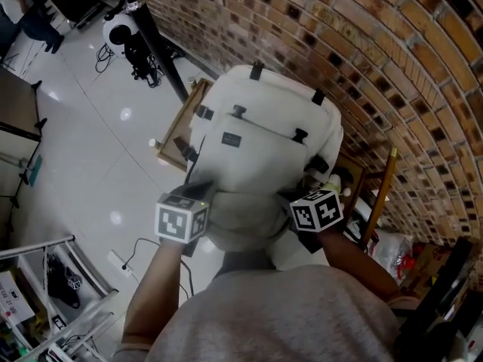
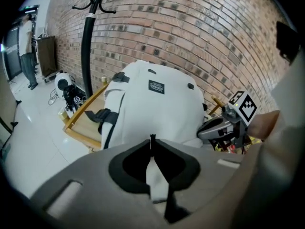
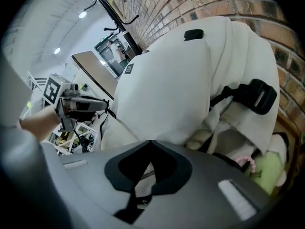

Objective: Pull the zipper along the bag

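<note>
White bag (image 1: pixel 264 142) sits on wooden chair (image 1: pixel 175 133). Left gripper (image 2: pixel 152 146) pinched on dark zipper pull (image 2: pixel 152 137) at bag's near end; right gripper (image 3: pixel 151 143) jaws together at fabric. Pull steadily along track, keep fabric taut, avoid snagging

The bag (image 1: pixel 264 138) ahead of both grippers is off-white, and its buckle (image 3: pixel 259 97) is black. The small pull (image 2: pixel 152 138) at the tips of the left gripper (image 2: pixel 152 142) is black too. The left gripper and the right gripper (image 3: pixel 151 144) are grey with black inner lining. Their cubes (image 1: pixel 181 219) carry black squares on white. Beyond the bag, the wall (image 1: pixel 362 44) is red-brown brick with pale joints.
</note>
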